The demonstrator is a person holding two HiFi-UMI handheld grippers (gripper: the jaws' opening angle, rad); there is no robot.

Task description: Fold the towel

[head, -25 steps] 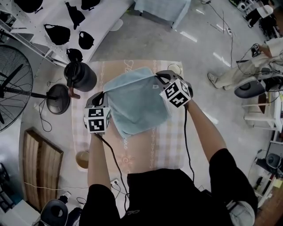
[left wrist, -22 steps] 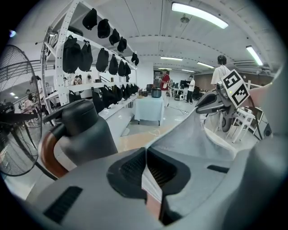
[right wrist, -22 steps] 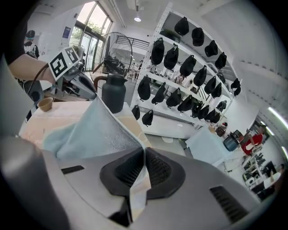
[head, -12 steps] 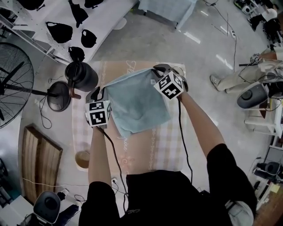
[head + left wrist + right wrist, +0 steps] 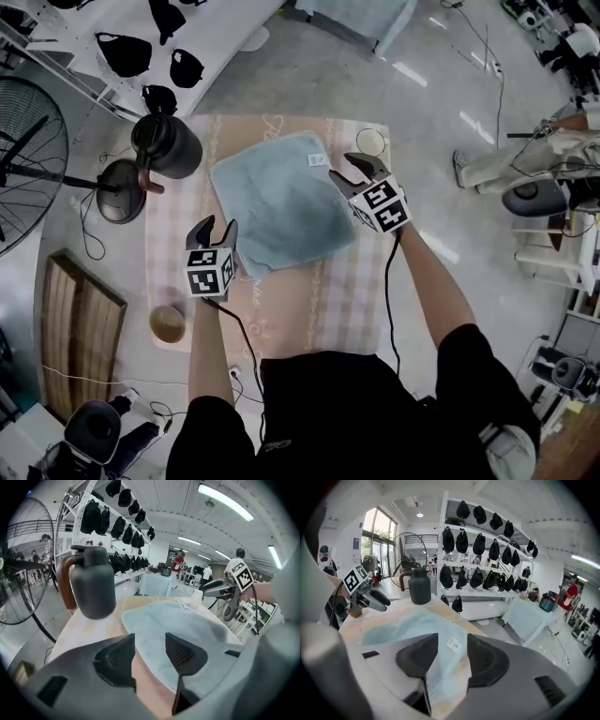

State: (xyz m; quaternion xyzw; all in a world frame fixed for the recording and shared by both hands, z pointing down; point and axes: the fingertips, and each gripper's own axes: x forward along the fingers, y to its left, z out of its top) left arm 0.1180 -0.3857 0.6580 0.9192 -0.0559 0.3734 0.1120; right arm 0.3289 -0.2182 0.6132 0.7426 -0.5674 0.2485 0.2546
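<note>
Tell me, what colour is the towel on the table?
The towel is light blue; the head view shows it best.

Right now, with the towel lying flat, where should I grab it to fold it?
Probably the two corners of the towel nearest you, each approached low from its outer side: it lies flat and spread out, so only the thin edges offer a bite.

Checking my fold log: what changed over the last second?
The left gripper and right gripper have just been opening and let go of the towel, which settled flat on the table; nothing is clamped between their jaws. The jug stayed put.
</note>
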